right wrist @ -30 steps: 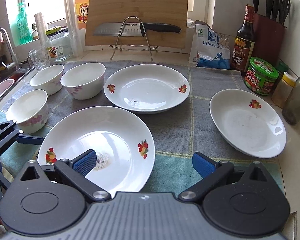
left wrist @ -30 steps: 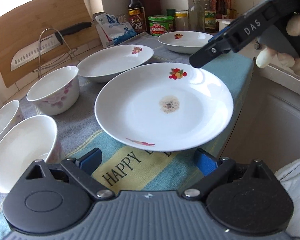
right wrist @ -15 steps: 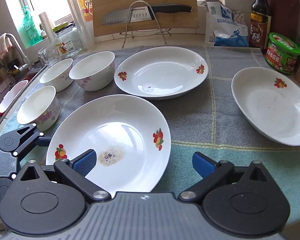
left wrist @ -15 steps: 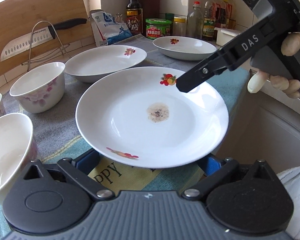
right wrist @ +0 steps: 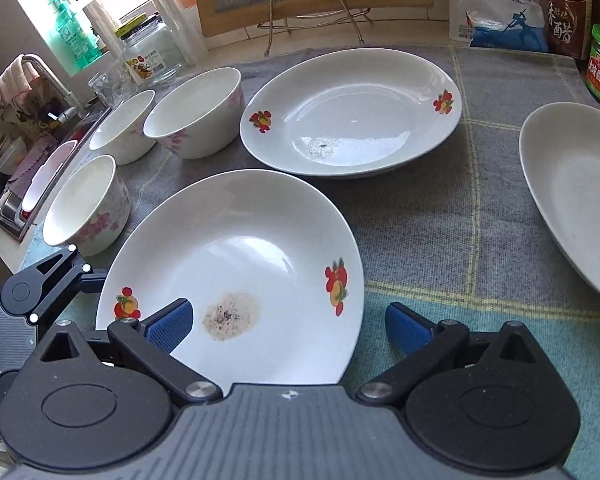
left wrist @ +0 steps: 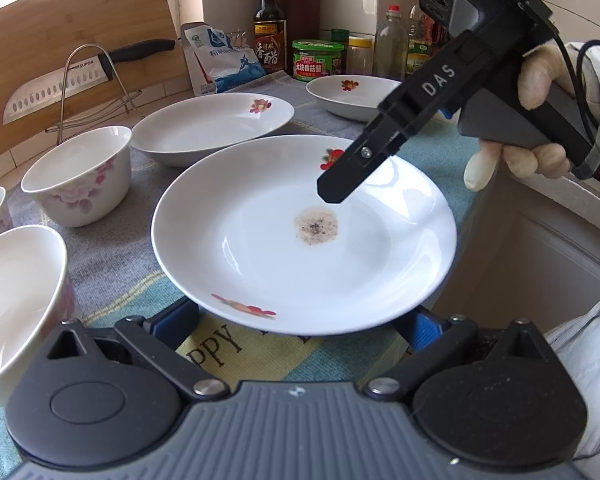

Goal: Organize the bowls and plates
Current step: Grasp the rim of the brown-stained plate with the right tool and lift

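Note:
A white plate with fruit prints and a brown stain (left wrist: 304, 236) (right wrist: 236, 276) lies on the cloth near the counter's front edge. My left gripper (left wrist: 300, 326) is open, its blue pads at the plate's near rim, partly under it. My right gripper (right wrist: 288, 326) is open and hovers over the same plate's other side; its finger (left wrist: 352, 168) shows above the plate in the left wrist view. A second plate (right wrist: 352, 112) lies behind, a third (right wrist: 576, 192) to the right. Three white floral bowls (right wrist: 194, 118) (right wrist: 122, 126) (right wrist: 86, 204) stand on the left.
A cutting board with a knife on a wire rack (left wrist: 68, 80) stands at the back. Bottles, jars and a salt bag (left wrist: 224, 60) line the back wall. A sink with tap (right wrist: 40, 80) lies left of the bowls. The counter edge drops off at the right (left wrist: 500, 240).
Both grippers have moved closer to the stained plate. The right gripper's finger now reaches over the plate's middle. The left pads have slid under its near rim.

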Tool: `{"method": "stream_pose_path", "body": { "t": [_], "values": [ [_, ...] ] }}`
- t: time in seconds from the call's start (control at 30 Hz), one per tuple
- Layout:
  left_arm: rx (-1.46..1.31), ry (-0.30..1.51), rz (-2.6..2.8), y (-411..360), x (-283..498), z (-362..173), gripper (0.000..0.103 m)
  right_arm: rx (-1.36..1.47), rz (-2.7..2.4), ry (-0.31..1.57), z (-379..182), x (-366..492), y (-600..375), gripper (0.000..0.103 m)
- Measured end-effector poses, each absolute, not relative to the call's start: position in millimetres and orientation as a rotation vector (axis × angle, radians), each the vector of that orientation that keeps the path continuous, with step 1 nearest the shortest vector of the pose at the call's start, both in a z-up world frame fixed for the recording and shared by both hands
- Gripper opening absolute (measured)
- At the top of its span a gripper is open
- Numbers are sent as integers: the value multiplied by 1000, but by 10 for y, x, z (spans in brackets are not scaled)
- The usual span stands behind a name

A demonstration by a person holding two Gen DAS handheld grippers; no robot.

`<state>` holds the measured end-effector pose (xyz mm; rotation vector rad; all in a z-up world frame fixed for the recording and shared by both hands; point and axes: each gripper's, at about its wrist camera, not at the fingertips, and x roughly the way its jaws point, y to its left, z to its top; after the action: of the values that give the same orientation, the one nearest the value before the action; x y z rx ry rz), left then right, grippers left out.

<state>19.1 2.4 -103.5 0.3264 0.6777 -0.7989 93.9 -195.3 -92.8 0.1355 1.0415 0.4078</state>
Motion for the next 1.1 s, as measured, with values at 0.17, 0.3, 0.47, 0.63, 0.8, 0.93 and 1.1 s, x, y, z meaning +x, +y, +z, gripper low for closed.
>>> {"method": "stream_pose_path", "body": {
  "t": [0.17,0.3,0.47,0.63,0.8,0.93,1.1],
  "values": [
    [332,677,-807,12,193,-1033,103,148,486,1051,-932,1085,-1979,103],
    [335,682,-811,-4,200,-1029,103,148,568,1072,-928,1200,-1953,103],
    [352,676,-815,-21,184,-1012,102,166,621,1104,-907,1337,-1935,103],
    [356,680,-823,-30,195,-1001,102,129,653,1127,-899,1412,-1880,103],
    [366,683,-825,-39,200,-995,102,131,670,1147,-888,1433,-1862,103],
    [371,691,-831,-47,227,-986,102,163,672,1165,-889,1464,-1892,103],
    [370,709,-840,-63,255,-987,102,152,668,1175,-884,1452,-1879,103]
  ]
}}
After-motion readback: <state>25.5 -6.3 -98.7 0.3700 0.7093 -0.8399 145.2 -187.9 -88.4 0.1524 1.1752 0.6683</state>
